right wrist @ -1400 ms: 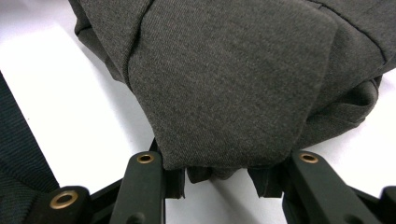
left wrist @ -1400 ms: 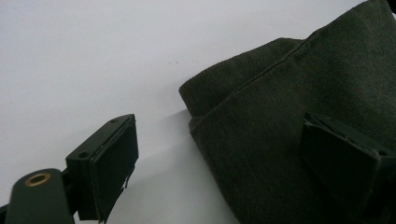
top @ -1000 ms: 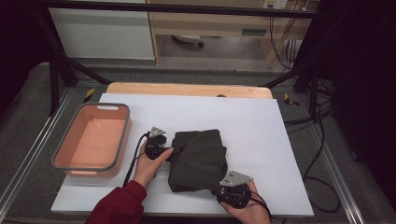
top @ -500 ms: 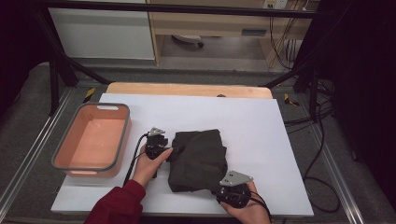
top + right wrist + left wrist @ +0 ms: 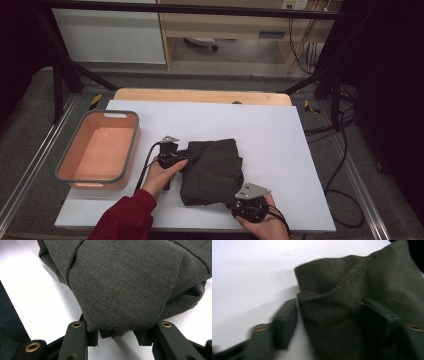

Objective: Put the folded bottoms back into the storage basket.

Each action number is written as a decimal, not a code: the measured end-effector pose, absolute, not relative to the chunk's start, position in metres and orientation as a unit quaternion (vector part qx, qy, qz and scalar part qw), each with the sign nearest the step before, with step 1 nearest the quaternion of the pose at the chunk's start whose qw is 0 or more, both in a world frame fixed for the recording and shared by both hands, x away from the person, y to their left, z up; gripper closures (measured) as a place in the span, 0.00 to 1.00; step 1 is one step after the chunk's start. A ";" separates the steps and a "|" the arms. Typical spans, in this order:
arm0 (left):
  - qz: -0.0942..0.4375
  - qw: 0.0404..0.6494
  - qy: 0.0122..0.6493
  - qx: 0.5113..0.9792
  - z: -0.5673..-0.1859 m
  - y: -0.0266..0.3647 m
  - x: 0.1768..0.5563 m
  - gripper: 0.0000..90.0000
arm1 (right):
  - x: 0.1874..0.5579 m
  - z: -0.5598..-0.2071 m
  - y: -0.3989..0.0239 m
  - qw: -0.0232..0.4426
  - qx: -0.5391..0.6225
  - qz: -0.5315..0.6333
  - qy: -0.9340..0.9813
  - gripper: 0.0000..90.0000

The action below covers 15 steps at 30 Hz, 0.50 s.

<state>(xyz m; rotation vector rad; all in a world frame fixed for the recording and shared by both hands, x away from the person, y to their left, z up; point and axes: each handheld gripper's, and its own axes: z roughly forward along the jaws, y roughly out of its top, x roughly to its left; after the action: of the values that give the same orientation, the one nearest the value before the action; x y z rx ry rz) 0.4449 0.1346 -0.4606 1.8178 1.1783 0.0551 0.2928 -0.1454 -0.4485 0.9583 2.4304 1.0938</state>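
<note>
A white tabletop [image 5: 280,130] carries everything, with a strip of bare wooden board [image 5: 200,95] showing along its far edge. A dark grey folded garment [image 5: 212,170] lies flat on the white surface near the middle, toward the near edge. To the left of the garment, well apart from it, stands a salmon-coloured tub with a grey rim [image 5: 97,177] close to the tabletop's left edge; the surface right of the garment and beyond it is plain white.
</note>
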 end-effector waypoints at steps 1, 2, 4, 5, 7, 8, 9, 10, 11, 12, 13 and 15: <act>0.018 0.470 0.480 0.740 -0.461 0.134 0.445 0.44 | 0.293 -0.448 -0.146 0.153 0.334 0.381 0.848 0.68; 0.014 0.472 0.480 0.739 -0.461 0.134 0.445 0.49 | 0.293 -0.448 -0.145 0.153 0.334 0.381 0.848 0.68; 0.014 0.475 0.481 0.737 -0.461 0.132 0.445 0.55 | 0.293 -0.448 -0.145 0.154 0.334 0.381 0.848 0.68; 0.017 0.477 0.475 0.739 -0.460 0.132 0.444 0.60 | 0.293 -0.448 -0.145 0.154 0.334 0.381 0.848 0.68; 0.028 0.474 0.468 0.745 -0.457 0.129 0.442 0.69 | 0.293 -0.448 -0.145 0.155 0.332 0.380 0.849 0.68; 0.035 0.473 0.465 0.748 -0.456 0.128 0.441 0.74 | 0.293 -0.448 -0.145 0.155 0.332 0.380 0.849 0.69; 0.043 0.472 0.464 0.748 -0.454 0.127 0.439 0.79 | 0.293 -0.448 -0.145 0.155 0.332 0.380 0.850 0.69; 0.048 0.469 0.463 0.750 -0.453 0.126 0.438 0.81 | 0.293 -0.448 -0.145 0.156 0.331 0.379 0.850 0.70; 0.056 0.468 0.462 0.751 -0.452 0.125 0.437 0.83 | 0.293 -0.447 -0.145 0.156 0.330 0.379 0.850 0.70; 0.062 0.468 0.461 0.751 -0.451 0.124 0.435 0.86 | 0.292 -0.447 -0.145 0.158 0.330 0.377 0.851 0.71; 0.068 0.469 0.459 0.751 -0.449 0.123 0.434 0.86 | 0.292 -0.447 -0.144 0.162 0.329 0.377 0.851 0.71; 0.075 0.475 0.457 0.748 -0.445 0.124 0.432 0.88 | 0.291 -0.445 -0.143 0.171 0.325 0.378 0.850 0.72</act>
<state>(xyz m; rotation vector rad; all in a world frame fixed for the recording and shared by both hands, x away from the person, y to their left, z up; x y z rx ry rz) 0.4318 0.1238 -0.4447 1.8293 1.1166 0.1827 0.2912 -0.1433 -0.4445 0.9226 2.4148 1.0729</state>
